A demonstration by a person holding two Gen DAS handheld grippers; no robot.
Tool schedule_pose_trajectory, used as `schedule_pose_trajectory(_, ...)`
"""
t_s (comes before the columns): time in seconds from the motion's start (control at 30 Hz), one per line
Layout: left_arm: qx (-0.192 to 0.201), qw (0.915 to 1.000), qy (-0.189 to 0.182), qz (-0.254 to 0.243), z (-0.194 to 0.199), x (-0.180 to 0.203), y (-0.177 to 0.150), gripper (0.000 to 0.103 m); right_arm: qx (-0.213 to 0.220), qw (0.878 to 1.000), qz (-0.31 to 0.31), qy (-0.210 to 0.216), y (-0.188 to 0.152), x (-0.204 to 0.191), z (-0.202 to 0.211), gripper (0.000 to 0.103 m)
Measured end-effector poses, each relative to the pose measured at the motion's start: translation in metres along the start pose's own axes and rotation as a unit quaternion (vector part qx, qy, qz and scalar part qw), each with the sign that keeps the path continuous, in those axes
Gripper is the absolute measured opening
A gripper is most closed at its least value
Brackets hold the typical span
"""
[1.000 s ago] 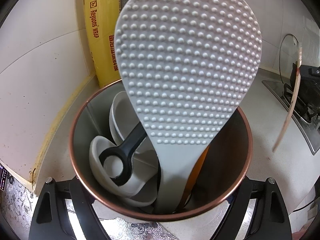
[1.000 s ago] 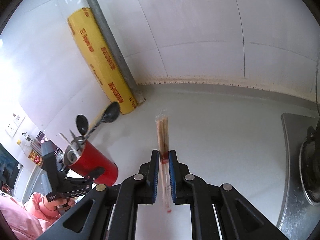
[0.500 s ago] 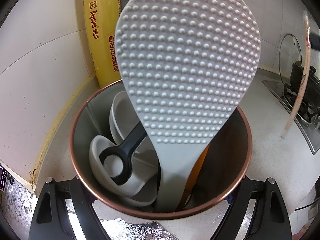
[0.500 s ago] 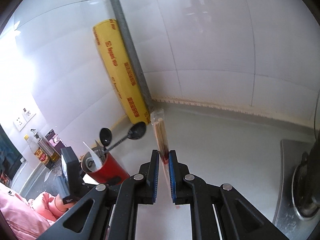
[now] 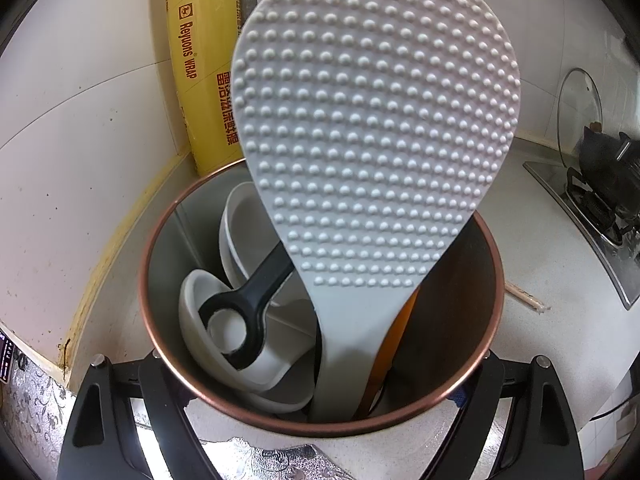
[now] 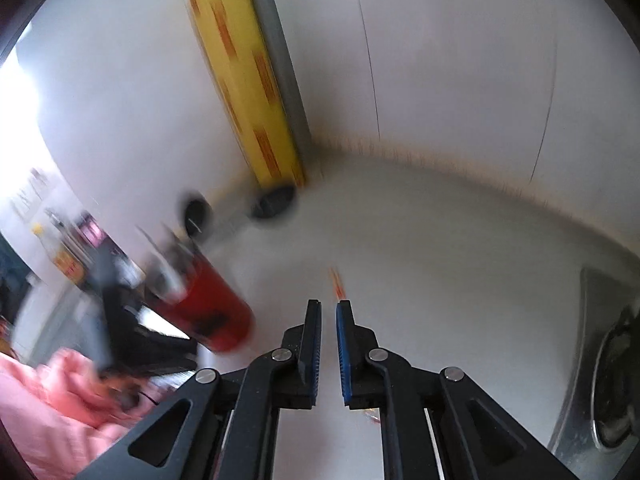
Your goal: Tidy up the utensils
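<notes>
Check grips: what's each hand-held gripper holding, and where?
Left hand-held gripper clamps the red copper-rimmed utensil canister around its body. Right hand-held gripper is open, holding nothing.

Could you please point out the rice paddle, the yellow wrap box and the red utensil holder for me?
rice paddle [image 5: 376,136]: left wrist view, middle of its dimpled blade.
yellow wrap box [image 5: 204,64]: left wrist view, its printed front face.
red utensil holder [image 6: 212,312]: right wrist view, blurred, on its red side wall.

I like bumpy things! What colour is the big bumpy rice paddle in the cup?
Light grey bumpy plastic rice paddle; left wrist view.
</notes>
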State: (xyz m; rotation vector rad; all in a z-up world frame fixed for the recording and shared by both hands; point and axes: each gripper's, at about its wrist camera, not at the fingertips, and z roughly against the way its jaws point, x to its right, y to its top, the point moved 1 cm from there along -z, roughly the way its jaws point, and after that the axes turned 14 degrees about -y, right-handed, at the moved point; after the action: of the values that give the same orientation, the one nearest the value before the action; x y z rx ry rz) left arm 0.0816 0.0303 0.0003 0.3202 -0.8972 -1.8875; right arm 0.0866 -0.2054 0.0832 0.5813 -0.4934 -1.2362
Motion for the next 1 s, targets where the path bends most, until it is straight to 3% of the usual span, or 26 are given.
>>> schedule_pose_trajectory(0.07, -0.001, 1.0000, 0.000, 0.001, 0.000, 0.000, 0.000, 0.090, -0.047, 0.999, 0.008, 0.000, -0.005, -0.004, -0.038, 0.010)
schedule_pose_trajectory(0.2, -0.004, 1.0000, 0.000, 0.001, -0.002, 0.000, 0.004, 0.090, -0.130, 0.991, 0.019, -0.014, -0.022, -0.009, -0.106, 0.022)
schedule_pose_trajectory(0.33, -0.005, 1.0000, -0.001, 0.001, -0.004, -0.001, 0.008, 0.090, -0.160, 0.986, 0.033, -0.014, -0.032, -0.011, -0.127, 0.030)
schedule_pose_trajectory(0.4, -0.006, 1.0000, -0.001, 0.001, -0.004, -0.002, 0.009, 0.090, -0.166, 0.985, 0.040, -0.015, -0.032, -0.012, -0.129, 0.038)
schedule_pose_trajectory(0.67, -0.005, 1.0000, -0.003, 0.004, -0.005, -0.005, 0.012, 0.090, -0.181, 0.981, 0.065, -0.035, -0.054, -0.010, -0.120, 0.038)
schedule_pose_trajectory(0.83, -0.001, 1.0000, 0.000, 0.009, -0.005, -0.008, 0.012, 0.090, -0.150, 0.987, 0.049, -0.035, -0.025, -0.017, -0.134, 0.038)
schedule_pose_trajectory(1.0, 0.000, 0.9997, 0.015, 0.019, -0.004, -0.008, 0.011, 0.090, -0.135, 0.989, 0.063, -0.017, 0.012, -0.042, -0.173, 0.039)
